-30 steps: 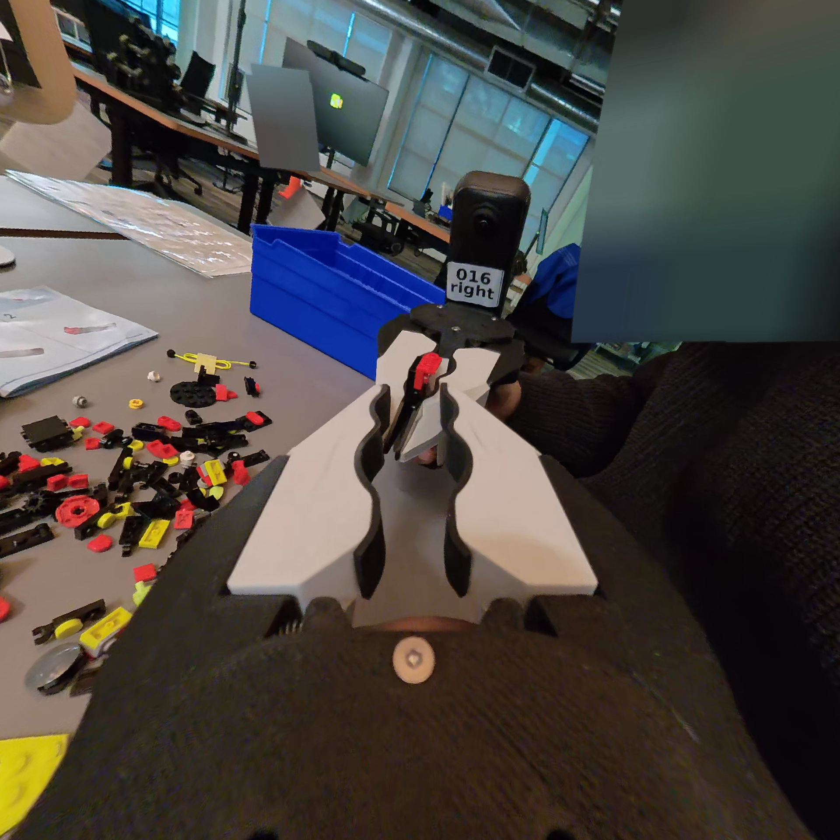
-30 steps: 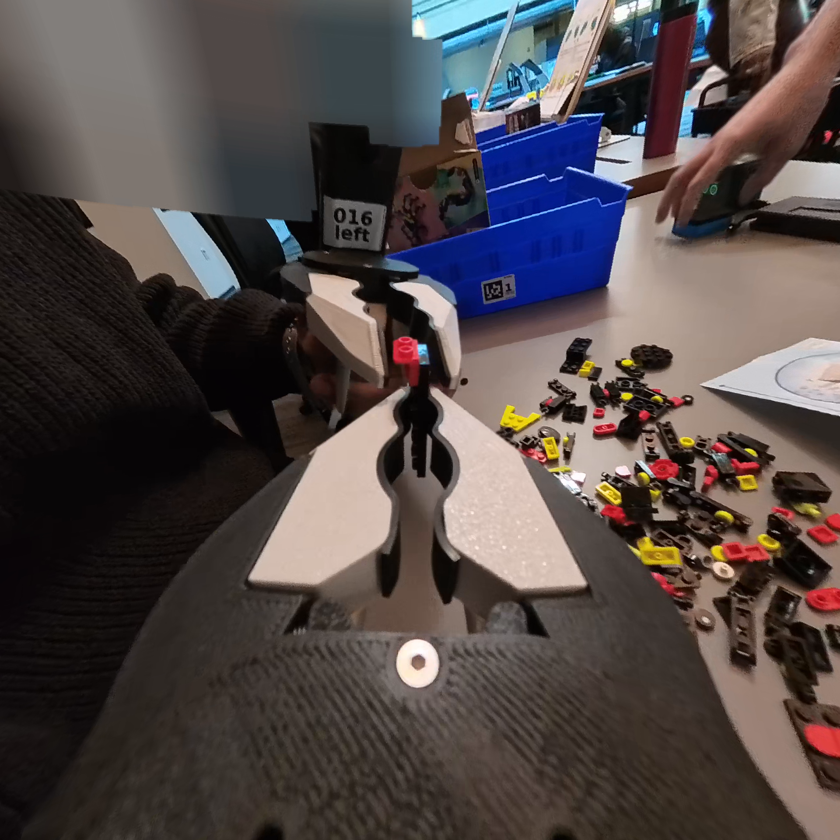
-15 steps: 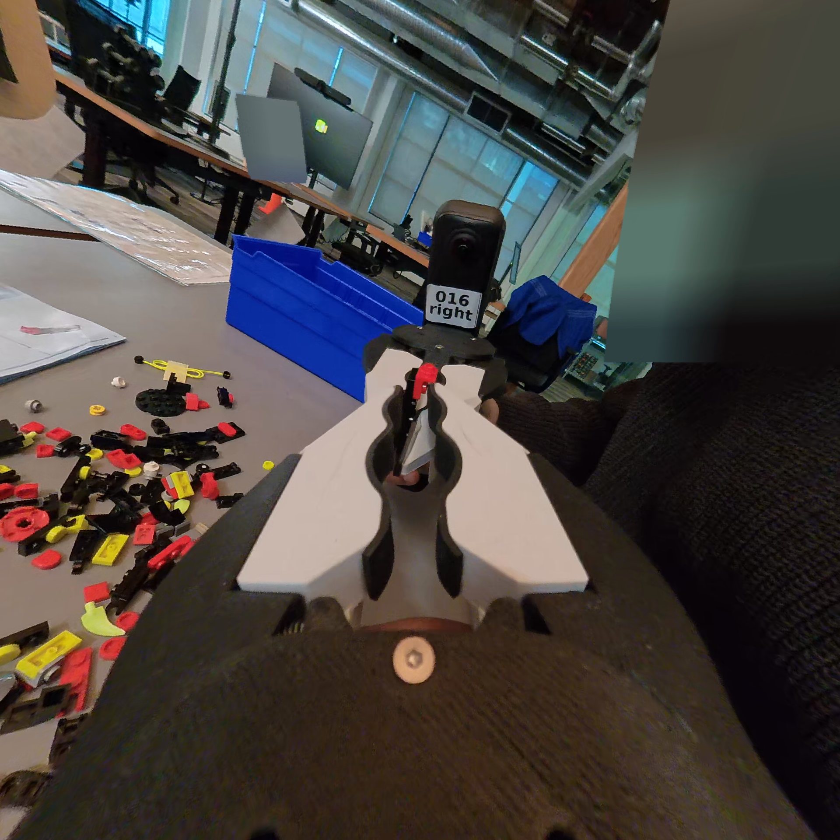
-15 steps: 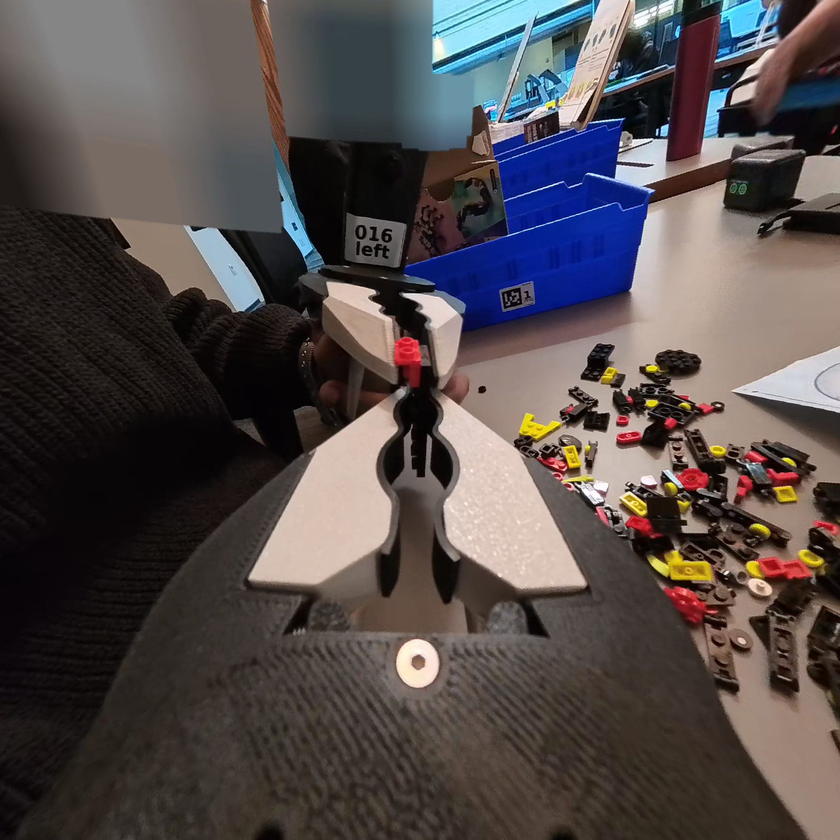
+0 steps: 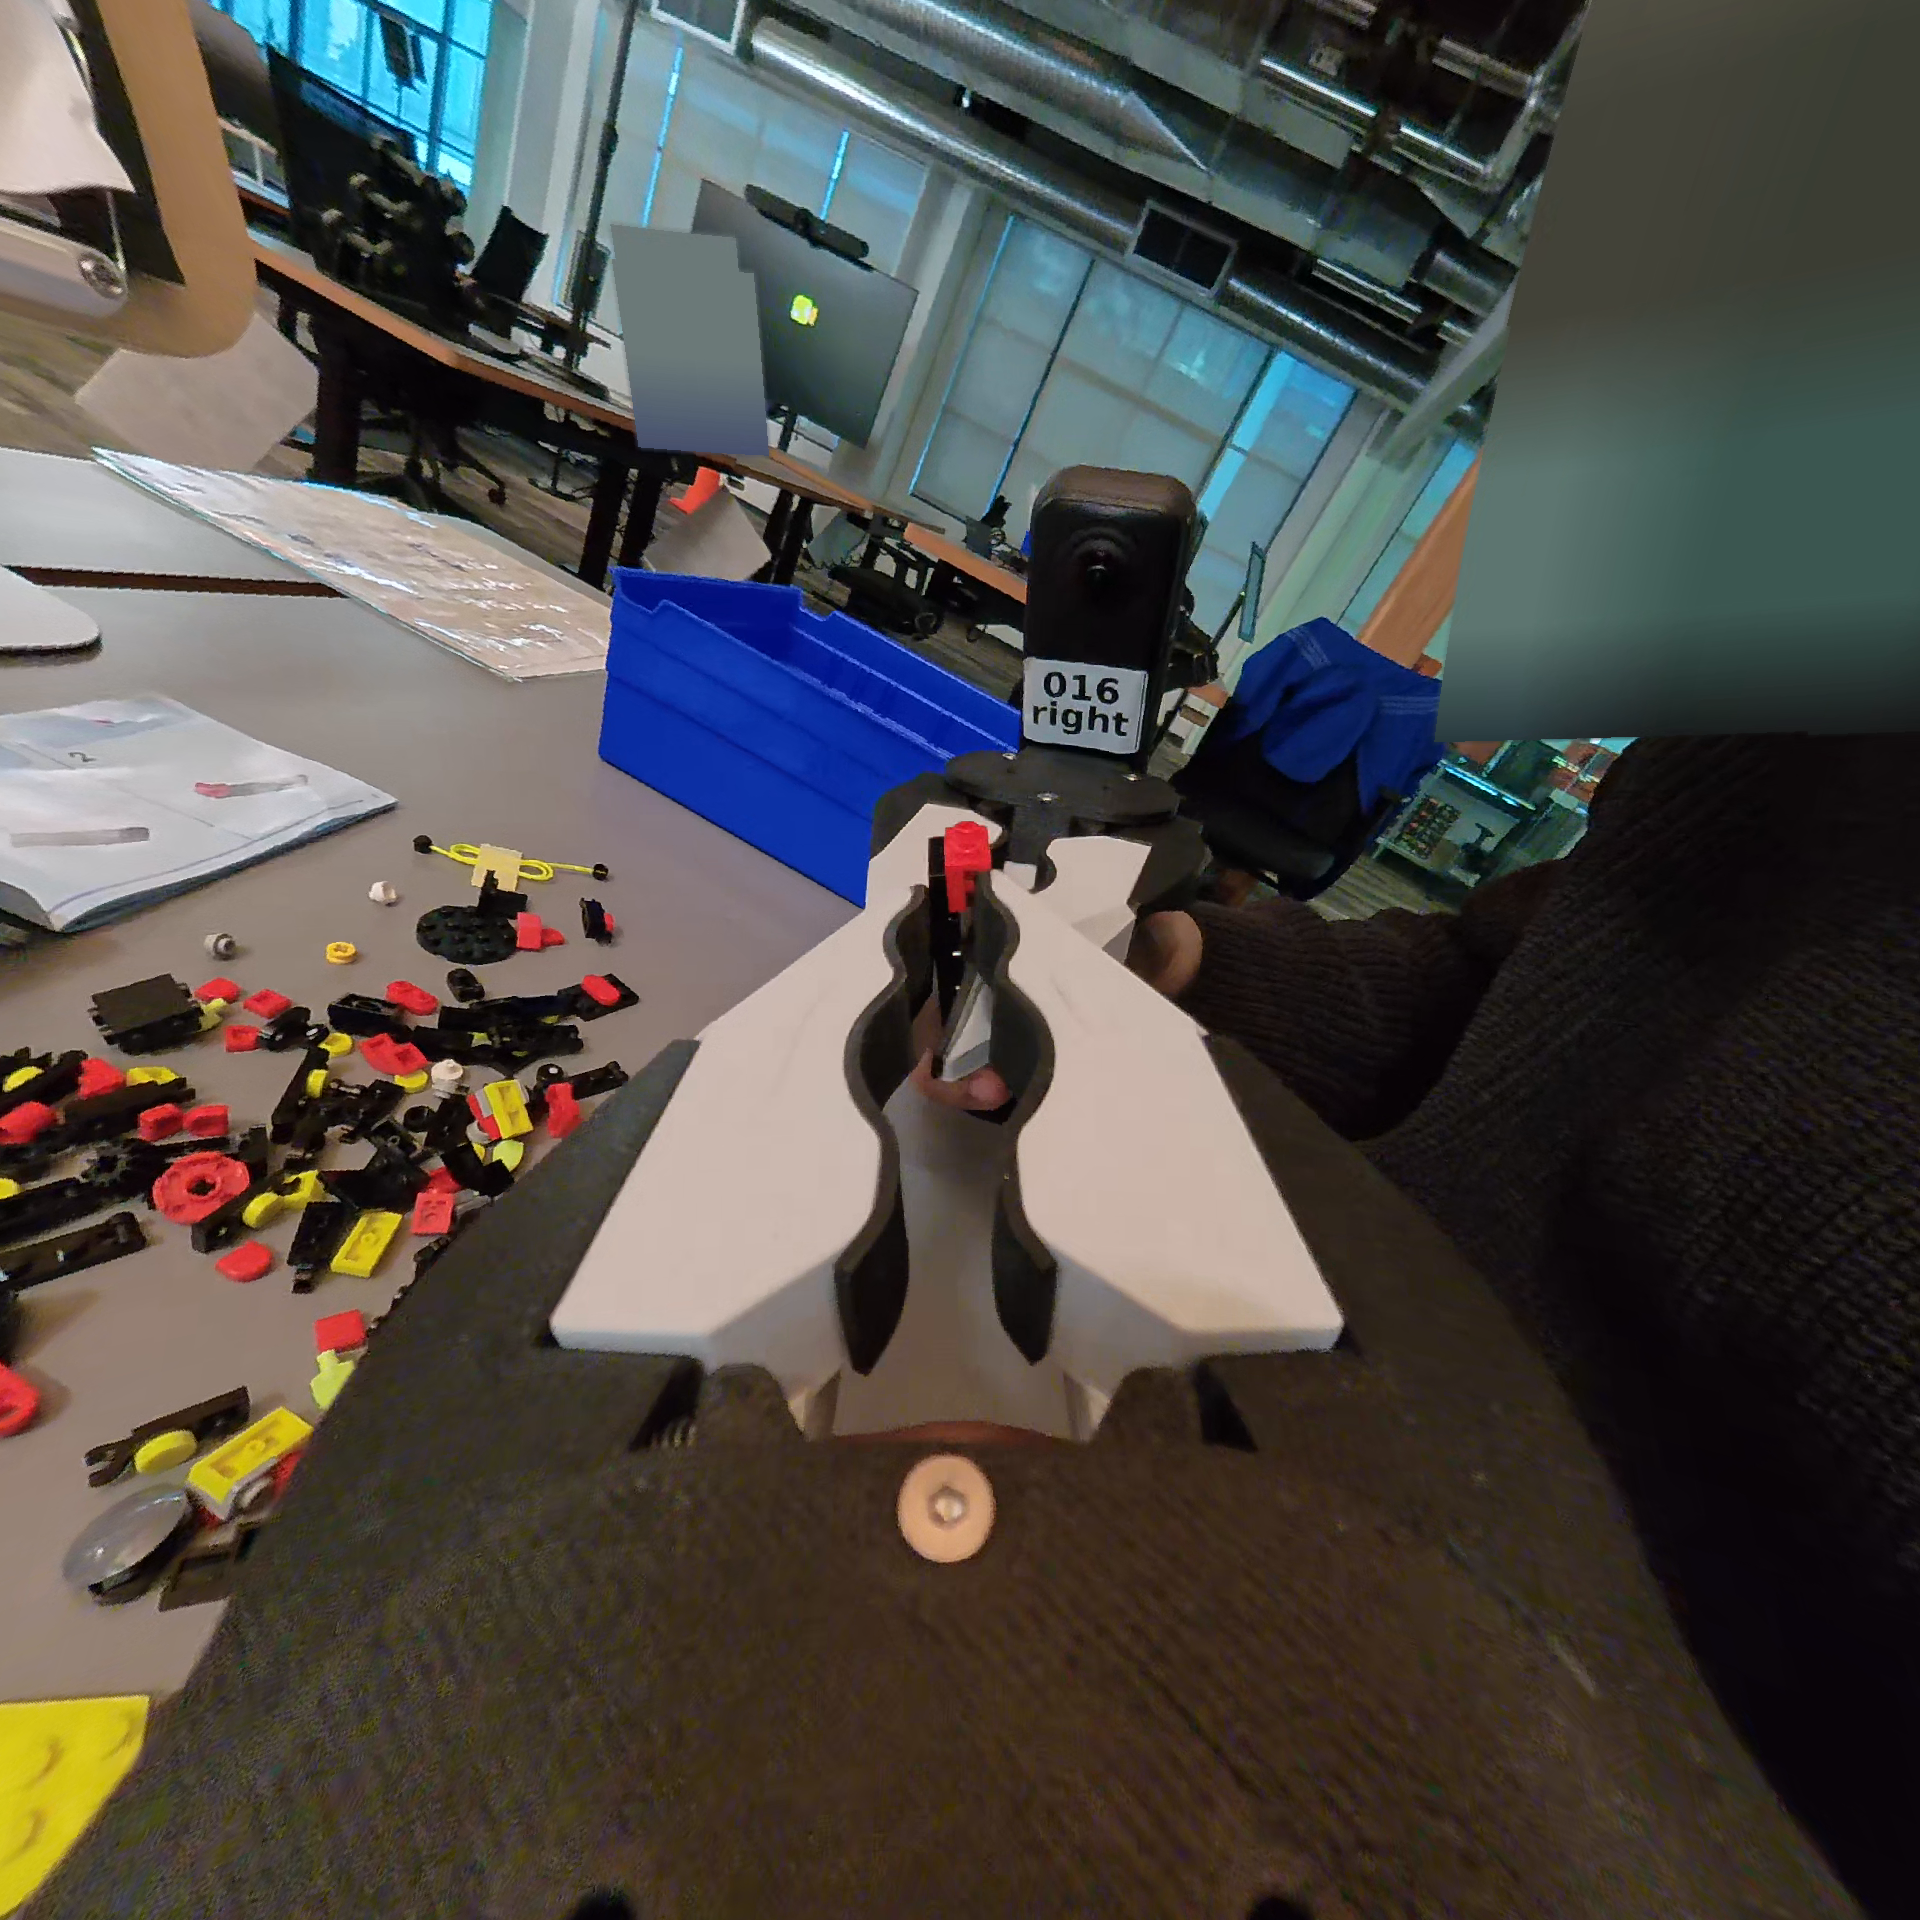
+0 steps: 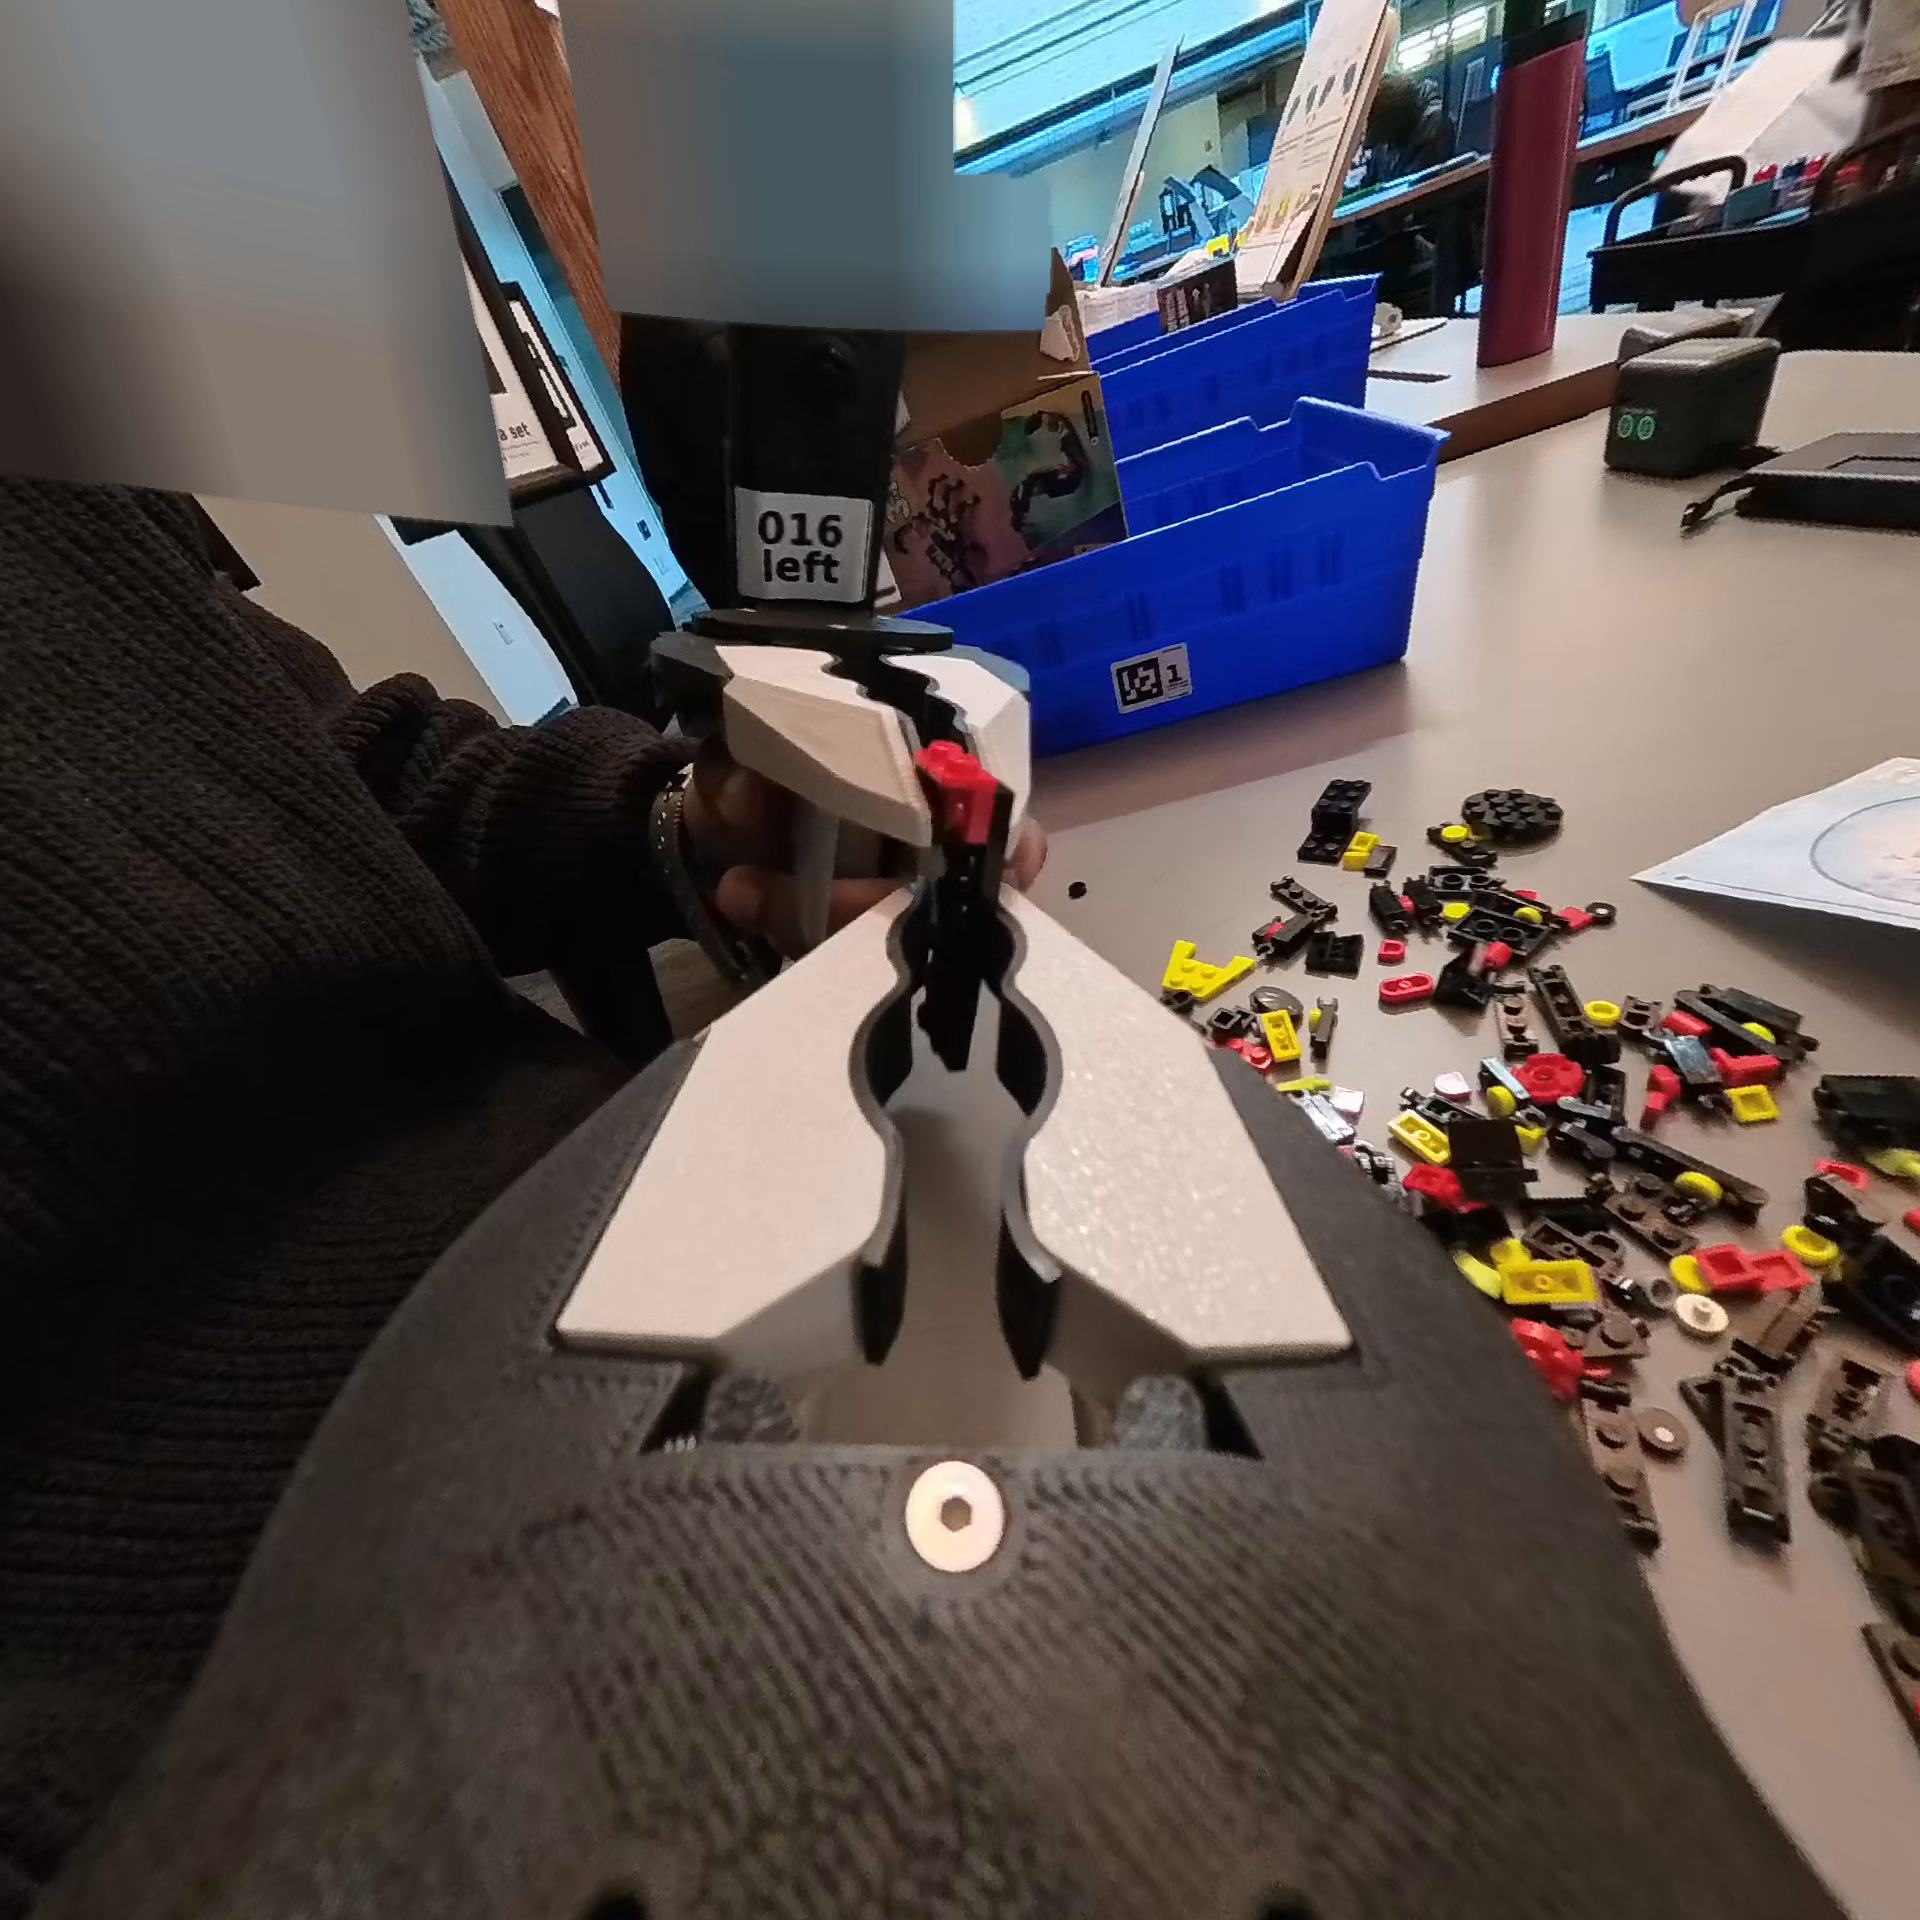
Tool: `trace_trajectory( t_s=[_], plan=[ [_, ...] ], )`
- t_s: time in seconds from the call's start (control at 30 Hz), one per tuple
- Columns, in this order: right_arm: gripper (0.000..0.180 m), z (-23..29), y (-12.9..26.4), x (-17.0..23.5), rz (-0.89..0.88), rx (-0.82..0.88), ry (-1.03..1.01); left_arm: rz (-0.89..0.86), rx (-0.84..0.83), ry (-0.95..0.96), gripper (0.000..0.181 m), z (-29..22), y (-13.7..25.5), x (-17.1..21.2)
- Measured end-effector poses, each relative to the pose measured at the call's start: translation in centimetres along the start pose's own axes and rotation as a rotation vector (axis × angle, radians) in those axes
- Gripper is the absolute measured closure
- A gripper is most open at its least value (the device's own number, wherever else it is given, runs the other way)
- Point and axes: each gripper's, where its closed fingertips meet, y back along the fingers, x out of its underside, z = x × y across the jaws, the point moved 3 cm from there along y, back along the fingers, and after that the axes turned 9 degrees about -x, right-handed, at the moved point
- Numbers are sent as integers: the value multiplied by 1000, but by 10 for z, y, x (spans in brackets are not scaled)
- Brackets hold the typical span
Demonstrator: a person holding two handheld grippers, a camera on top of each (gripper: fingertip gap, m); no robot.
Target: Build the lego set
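A small assembly, a thin black strip [image 6: 951, 966] with a red brick [image 6: 951, 790] on its upper end, is held in the air between both grippers, near the person's chest. My right gripper [image 6: 956, 904] is shut on the black strip. My left gripper [image 5: 951, 899] faces it, and its fingers are closed around the strip just below the red brick [image 5: 964, 847]. The left gripper's tips [image 6: 961, 821] also show in the right wrist view, against the red brick. Loose black, red and yellow pieces [image 5: 312, 1122] lie on the grey table [image 5: 468, 727].
A blue bin [image 5: 748, 707] stands behind the grippers, and more blue bins [image 6: 1247, 603] show in the right wrist view. An instruction booklet [image 5: 156, 800] lies beyond the pile [image 6: 1610, 1091]. A yellow plate [image 5: 52, 1787] is close at the lower left. Black-sleeved arms flank both grippers. Both grippers' tips are close together, under 4 cm apart. It is some 15 centimetres from my right tips to the yellow plate [image 5: 52, 1787]. It is also in sight in the right wrist view [image 6: 1197, 982].
My left gripper was open a second ago and has closed on the assembly held by the right gripper. A person's hand at the far right of the right wrist view is gone.
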Motion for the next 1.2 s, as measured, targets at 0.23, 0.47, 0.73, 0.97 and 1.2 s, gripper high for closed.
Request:
trace_trajectory(
  t_s=[0.23, 0.47, 0.73, 0.97, 1.2],
  plan=[
    [172, 0, 2, -2, -10, -1, 0, -5, -1, -18, 177, 0, 1, -1],
    [161, -6, 14, -7, -39, 18, -12, -25, -18, 0, 176, 6, 4, -6],
    [162, -12, 30, -25, -208, -29, -130, 5, 3, 36, 177, 7, 5, -3],
    [165, -8, 27, -22, -192, -84, -166, 25, 26, 39, 177, 3, 2, 1],
    [172, -4, 24, -19, -177, -119, -180, 34, 36, 49, 177, 2, 2, 2]
  ],
)
